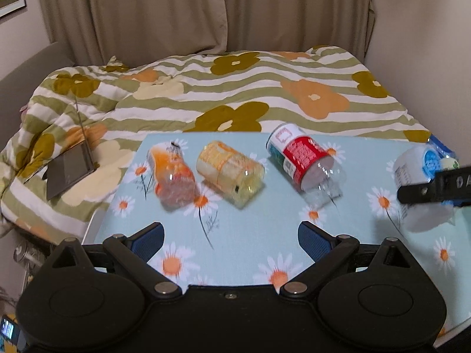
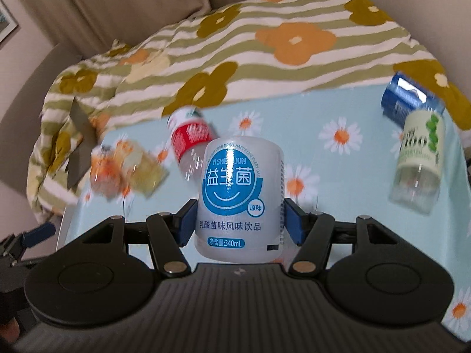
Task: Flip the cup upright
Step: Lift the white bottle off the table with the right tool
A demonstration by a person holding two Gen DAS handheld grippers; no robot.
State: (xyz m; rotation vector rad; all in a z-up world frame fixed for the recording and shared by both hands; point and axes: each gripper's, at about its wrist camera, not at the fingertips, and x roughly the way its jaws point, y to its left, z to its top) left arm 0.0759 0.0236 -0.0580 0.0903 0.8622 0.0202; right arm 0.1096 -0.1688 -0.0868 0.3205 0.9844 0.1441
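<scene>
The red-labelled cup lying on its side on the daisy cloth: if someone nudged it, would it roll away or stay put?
The red-labelled cup would probably roll: it lies on its round side on the flat daisy cloth. It likely feels light, since its clear end looks empty. The thin clear plastic may dent under a hard squeeze, so the open left hand-held gripper should close gently.

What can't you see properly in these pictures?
- White cup, right view: its bottom is hidden behind the right gripper, so I can't tell whether it touches the table.
- Same cup, left view: cut off by the picture's edge and crossed by a black finger.
- Orange cup, right view: motion blur makes its label unreadable.
</scene>
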